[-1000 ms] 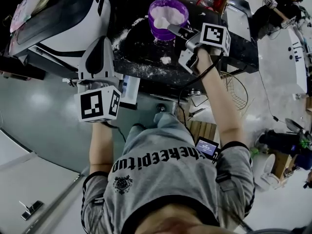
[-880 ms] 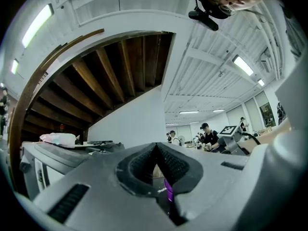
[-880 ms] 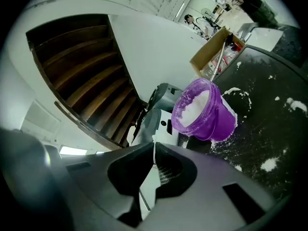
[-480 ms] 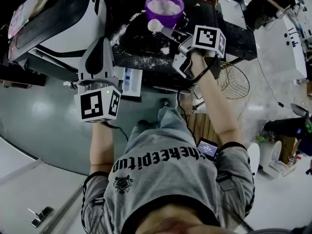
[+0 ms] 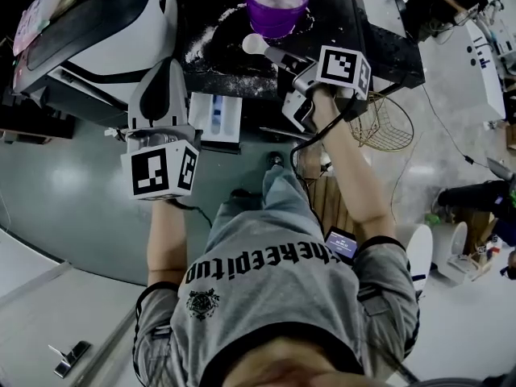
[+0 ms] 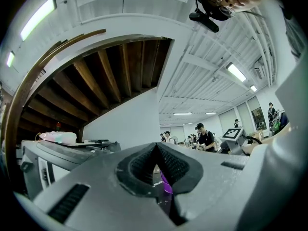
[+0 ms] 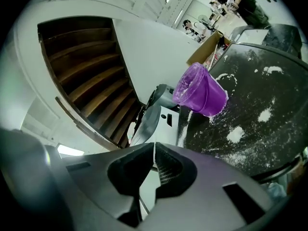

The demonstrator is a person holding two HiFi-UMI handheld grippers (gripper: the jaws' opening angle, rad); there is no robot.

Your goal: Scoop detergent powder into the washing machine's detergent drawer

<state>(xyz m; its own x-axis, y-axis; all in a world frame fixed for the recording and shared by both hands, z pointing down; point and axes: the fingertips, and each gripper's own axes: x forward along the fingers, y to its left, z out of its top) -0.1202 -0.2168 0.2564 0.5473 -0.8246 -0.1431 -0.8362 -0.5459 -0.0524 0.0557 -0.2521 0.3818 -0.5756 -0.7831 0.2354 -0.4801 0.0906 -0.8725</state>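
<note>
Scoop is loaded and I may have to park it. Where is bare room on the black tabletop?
Barest, lightly dusted: the tabletop right of the purple cup and the scoop in the right gripper. Left of the cup, spilled powder runs toward the washing machine. Crowded at the drawer, left gripper alongside.

Right gripper (image 5: 285, 57) holds scoop (image 5: 255, 43), bowl heaped with white powder, above black counter (image 5: 379, 39), between purple tub (image 5: 276, 10) and open detergent drawer (image 5: 216, 118); left gripper (image 5: 166, 66) just beside drawer
</note>
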